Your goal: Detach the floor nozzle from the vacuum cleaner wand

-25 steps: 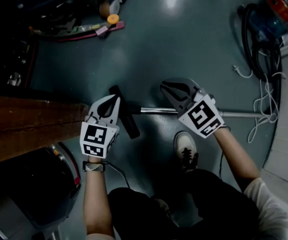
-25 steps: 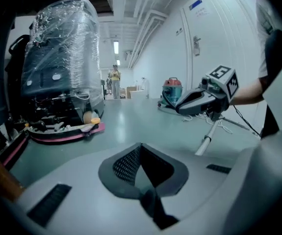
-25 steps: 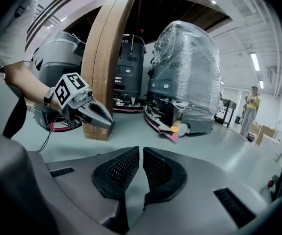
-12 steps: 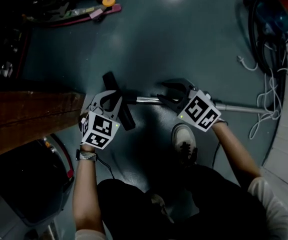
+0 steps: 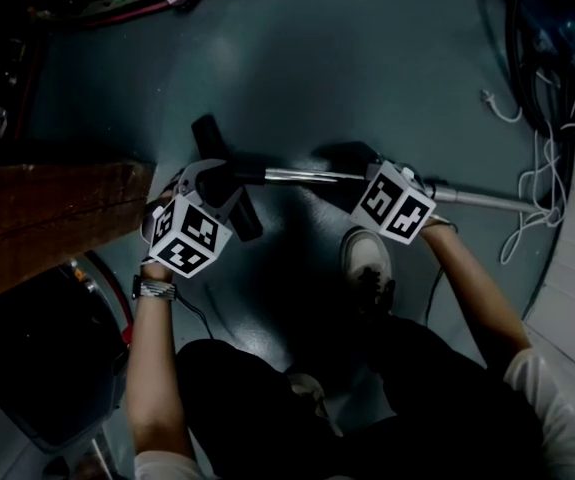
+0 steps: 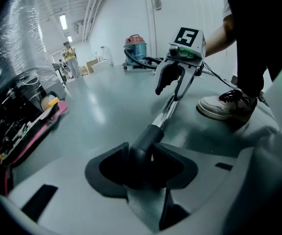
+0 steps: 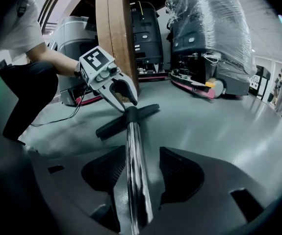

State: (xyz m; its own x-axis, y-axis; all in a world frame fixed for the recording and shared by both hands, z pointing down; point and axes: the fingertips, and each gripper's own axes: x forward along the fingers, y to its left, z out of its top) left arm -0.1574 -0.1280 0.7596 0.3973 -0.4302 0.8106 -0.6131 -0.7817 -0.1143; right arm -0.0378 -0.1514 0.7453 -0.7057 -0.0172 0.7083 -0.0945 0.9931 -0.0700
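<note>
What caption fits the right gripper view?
Right gripper, jaws just opened wider, straddles the shiny wand without clamping, black floor nozzle ahead.

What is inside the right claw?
The shiny vacuum wand runs between the jaws of the right claw, which have just been opening and do not clamp it. The wand hides the floor beneath it.

I angle both downward, jaws just opening: my left gripper [image 6: 141, 150] straddles the nozzle neck [image 6: 148, 135], my right gripper [image 7: 141, 151] the wand [image 7: 132, 131], neither clamped.

Open floor [image 5: 367, 68] beyond the wand [image 5: 302, 175]; wooden beam [image 5: 47, 218] closes the left side, shoe [image 5: 367, 266] stands near its near side.
</note>
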